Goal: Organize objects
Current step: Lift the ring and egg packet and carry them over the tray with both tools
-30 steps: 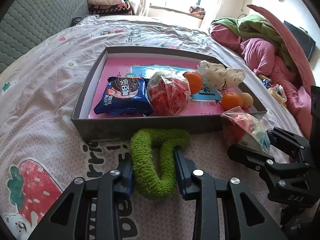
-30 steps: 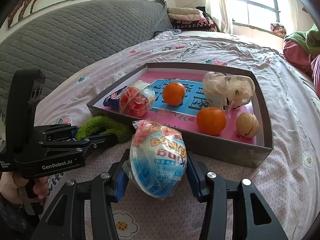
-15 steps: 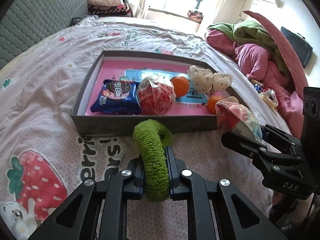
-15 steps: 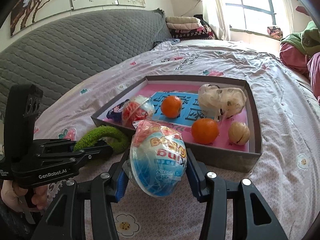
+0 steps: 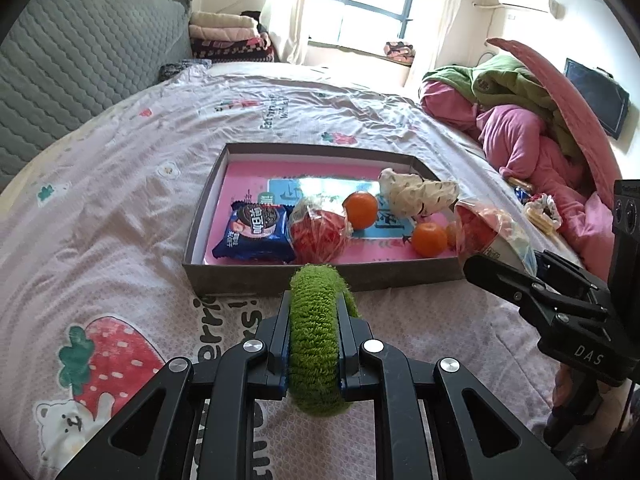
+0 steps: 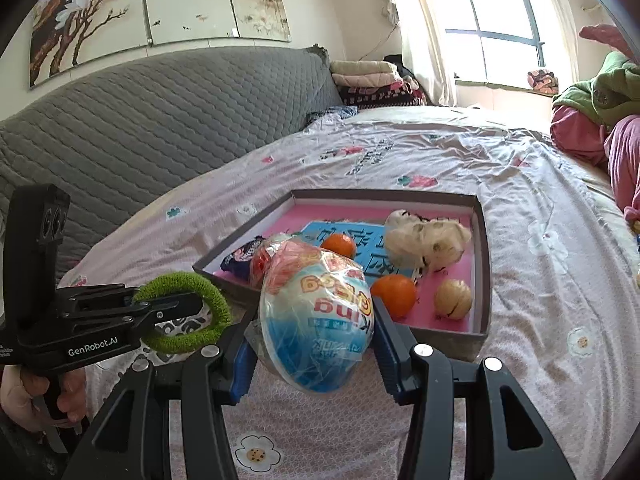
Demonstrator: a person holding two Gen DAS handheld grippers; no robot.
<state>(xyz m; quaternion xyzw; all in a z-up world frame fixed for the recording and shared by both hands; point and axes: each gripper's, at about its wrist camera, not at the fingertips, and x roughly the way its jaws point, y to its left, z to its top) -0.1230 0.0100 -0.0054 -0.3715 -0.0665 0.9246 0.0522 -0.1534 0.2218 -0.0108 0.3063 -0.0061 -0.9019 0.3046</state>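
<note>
My left gripper (image 5: 313, 308) is shut on a fuzzy green hair ring (image 5: 316, 332) and holds it above the bedsheet, in front of the grey tray (image 5: 320, 276). The ring also shows in the right wrist view (image 6: 188, 312). My right gripper (image 6: 314, 320) is shut on a wrapped egg-shaped toy (image 6: 316, 316), lifted just before the tray's near wall (image 6: 440, 336). That toy shows in the left wrist view (image 5: 492, 228). The tray holds a blue cookie pack (image 5: 254, 234), a red wrapped egg (image 5: 320, 234), two oranges (image 5: 360, 210), a walnut (image 6: 452, 298) and a white bag (image 5: 416, 194).
The tray lies on a bed with a pink printed sheet (image 5: 120, 200). A grey quilted headboard (image 6: 160, 120) is on the left. A heap of pink and green bedding (image 5: 520, 128) lies on the right. Folded blankets (image 5: 232, 36) sit by the window.
My left gripper closed on the green ring and lifted it off the sheet. Both grippers rose and drew back a little from the tray, the right still holding the egg toy.
</note>
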